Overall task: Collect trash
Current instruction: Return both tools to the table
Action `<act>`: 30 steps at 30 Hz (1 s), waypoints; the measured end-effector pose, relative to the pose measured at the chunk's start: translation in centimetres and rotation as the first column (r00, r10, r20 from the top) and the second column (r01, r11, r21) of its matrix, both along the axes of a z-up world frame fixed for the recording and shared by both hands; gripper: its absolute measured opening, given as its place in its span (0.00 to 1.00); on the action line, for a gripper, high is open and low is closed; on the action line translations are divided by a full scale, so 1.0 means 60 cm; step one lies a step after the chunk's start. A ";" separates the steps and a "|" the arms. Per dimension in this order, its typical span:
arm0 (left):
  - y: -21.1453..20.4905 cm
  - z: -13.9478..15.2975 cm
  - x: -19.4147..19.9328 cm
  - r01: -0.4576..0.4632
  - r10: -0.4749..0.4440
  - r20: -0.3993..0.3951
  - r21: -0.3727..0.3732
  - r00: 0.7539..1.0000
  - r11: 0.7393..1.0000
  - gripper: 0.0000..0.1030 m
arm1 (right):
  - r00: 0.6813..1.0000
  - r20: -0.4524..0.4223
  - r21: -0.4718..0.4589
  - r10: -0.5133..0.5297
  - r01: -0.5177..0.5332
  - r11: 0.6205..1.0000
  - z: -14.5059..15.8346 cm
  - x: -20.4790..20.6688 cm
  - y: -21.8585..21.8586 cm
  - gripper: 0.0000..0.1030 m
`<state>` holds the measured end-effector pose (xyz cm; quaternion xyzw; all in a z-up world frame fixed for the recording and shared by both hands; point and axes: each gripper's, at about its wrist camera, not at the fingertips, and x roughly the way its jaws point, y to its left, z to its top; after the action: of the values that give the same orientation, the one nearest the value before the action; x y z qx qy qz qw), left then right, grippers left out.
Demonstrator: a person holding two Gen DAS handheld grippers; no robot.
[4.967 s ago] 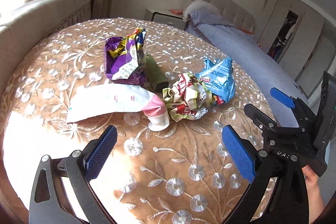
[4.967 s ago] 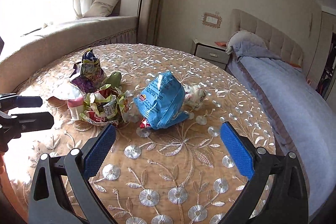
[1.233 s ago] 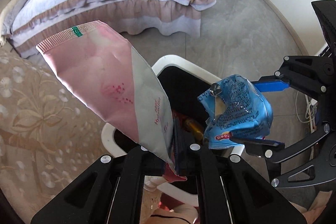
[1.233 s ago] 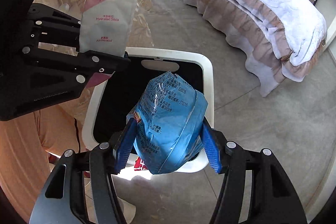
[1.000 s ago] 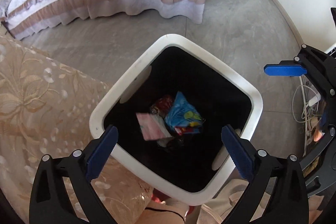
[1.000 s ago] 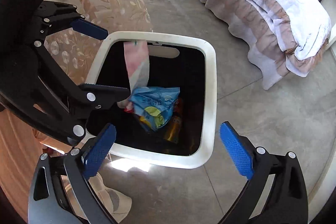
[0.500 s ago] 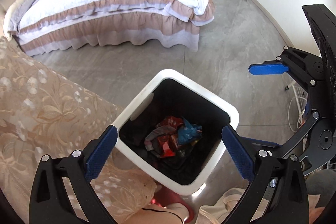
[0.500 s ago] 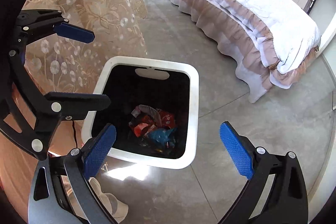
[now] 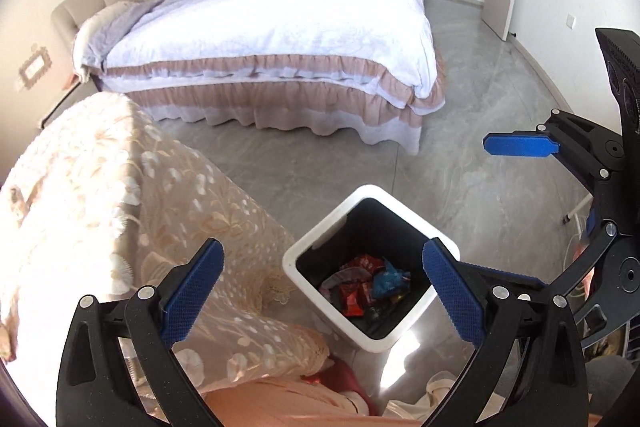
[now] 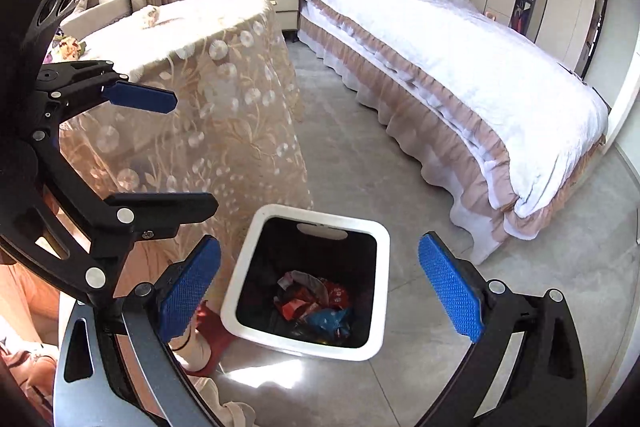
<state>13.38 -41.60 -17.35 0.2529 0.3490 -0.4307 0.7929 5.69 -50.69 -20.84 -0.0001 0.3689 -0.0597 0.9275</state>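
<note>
1. Crumpled wrappers (image 9: 366,285), red, blue and grey, lie heaped at the bottom of the bin (image 9: 304,277), low centre of frame.
2. The bin is white-rimmed, black inside, standing beside the draped tablecloth (image 9: 120,195).
3. Left gripper (image 9: 322,293) and right gripper (image 10: 320,293) hang above it, jaws spread, holding nothing.

Grey polished floor (image 9: 460,163); bed (image 9: 280,23) with white cover and tufted headboard; cream walls; sunlit lace-draped table (image 10: 208,79).
</note>
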 end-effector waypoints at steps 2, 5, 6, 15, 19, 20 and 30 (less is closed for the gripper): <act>0.021 0.020 0.003 -0.032 0.032 0.023 -0.015 0.999 0.999 0.95 | 0.999 0.028 -0.006 0.024 -0.024 1.000 0.018 0.003 0.013 0.96; 0.054 0.047 0.010 -0.091 0.093 0.067 -0.035 0.993 0.995 0.95 | 0.995 0.076 -0.020 0.064 -0.063 0.998 0.046 0.015 0.041 0.96; 0.065 0.054 0.014 -0.115 0.118 0.074 -0.038 0.990 0.993 0.95 | 0.995 0.076 -0.020 0.064 -0.063 0.998 0.046 0.015 0.041 0.96; 0.198 0.124 0.061 -0.354 0.374 0.115 -0.163 0.920 0.921 0.95 | 0.958 0.207 -0.027 0.199 -0.198 0.980 0.118 0.075 0.127 0.96; 0.267 0.148 0.086 -0.440 0.469 0.119 -0.206 0.875 0.874 0.95 | 0.932 0.252 -0.013 0.259 -0.264 0.964 0.143 0.107 0.171 0.96; 0.286 0.153 0.092 -0.459 0.489 0.112 -0.215 0.865 0.862 0.95 | 0.927 0.259 -0.010 0.271 -0.278 0.961 0.147 0.114 0.182 0.96; 0.442 0.178 0.146 -0.599 0.638 0.064 -0.281 0.767 0.749 0.95 | 0.858 0.295 -0.034 0.420 -0.430 0.902 0.190 0.202 0.320 0.96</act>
<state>22.16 -15.10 -6.64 0.0561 0.2943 -0.1614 0.9403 17.84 -31.46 -9.43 -0.0572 0.2179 0.1530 0.9622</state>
